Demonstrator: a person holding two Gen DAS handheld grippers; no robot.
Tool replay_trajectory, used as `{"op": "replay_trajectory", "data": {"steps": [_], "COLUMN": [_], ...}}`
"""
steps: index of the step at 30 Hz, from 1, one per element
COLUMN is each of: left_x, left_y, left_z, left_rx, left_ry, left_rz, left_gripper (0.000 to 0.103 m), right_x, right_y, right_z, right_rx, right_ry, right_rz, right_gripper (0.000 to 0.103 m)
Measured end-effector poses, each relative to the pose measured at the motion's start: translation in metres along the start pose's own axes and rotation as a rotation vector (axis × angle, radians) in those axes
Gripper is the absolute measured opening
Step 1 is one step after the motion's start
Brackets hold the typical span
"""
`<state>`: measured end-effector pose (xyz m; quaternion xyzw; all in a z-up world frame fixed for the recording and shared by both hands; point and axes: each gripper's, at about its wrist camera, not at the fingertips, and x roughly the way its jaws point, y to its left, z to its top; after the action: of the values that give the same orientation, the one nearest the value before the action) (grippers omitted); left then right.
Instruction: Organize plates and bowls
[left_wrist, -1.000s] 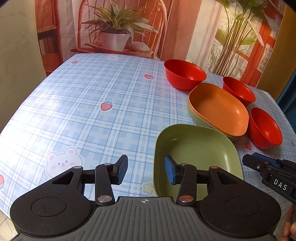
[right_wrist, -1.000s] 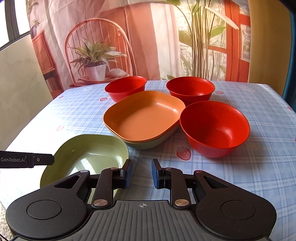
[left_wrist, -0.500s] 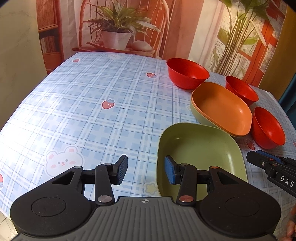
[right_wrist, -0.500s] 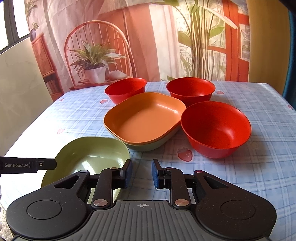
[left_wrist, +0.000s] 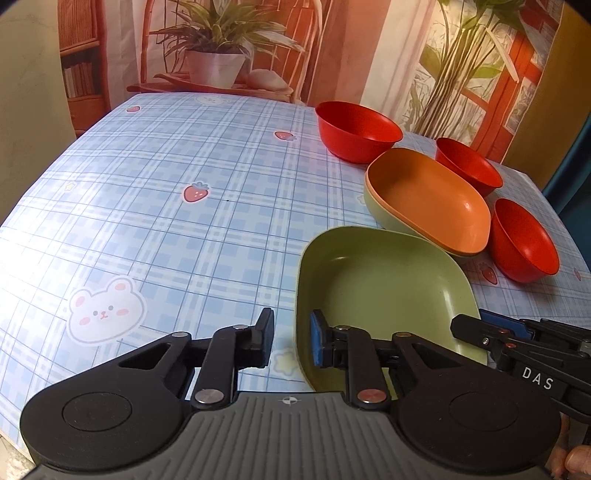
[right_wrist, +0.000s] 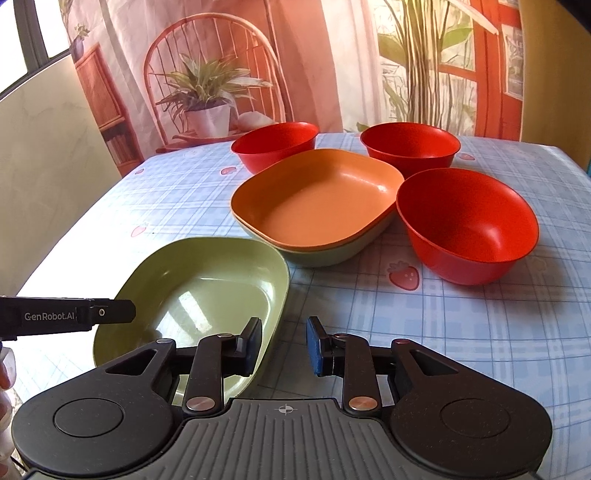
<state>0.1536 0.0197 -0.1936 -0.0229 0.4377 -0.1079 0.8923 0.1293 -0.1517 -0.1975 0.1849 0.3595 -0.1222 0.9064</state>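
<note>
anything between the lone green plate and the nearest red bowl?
No, only bare tablecloth between green plate and red bowl, seen in the right wrist view.

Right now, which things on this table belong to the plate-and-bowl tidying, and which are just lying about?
Job:
- loose green plate, left gripper closing astride its near rim
- orange plate nested on a second green plate
- three red bowls
- right gripper, nothing between its jaws

Lying about:
- tablecloth
- backdrop
</note>
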Motion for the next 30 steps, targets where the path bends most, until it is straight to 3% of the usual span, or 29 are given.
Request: {"op": "replay_trajectory", "data": {"steps": [10, 30], "left_x": [0.0049, 0.0060], "left_y": [-0.0026, 0.0029], "left_z": [-0.0010, -0.0013], "left_rx": [0.018, -0.008], "left_ry": [0.008, 0.025], "left_rz": [-0.023, -0.030], "left_gripper": [0.016, 0.014], "right_x": [0.0048, 0.0064], "right_y": [0.0008, 0.0008], "right_z": [-0.0030, -0.0028], "right_rx": [-0.008, -0.006], "right_ry": [0.025, 0.028], "right_rz": [0.035, 0.043], "right_gripper": [0.013, 0.012]}}
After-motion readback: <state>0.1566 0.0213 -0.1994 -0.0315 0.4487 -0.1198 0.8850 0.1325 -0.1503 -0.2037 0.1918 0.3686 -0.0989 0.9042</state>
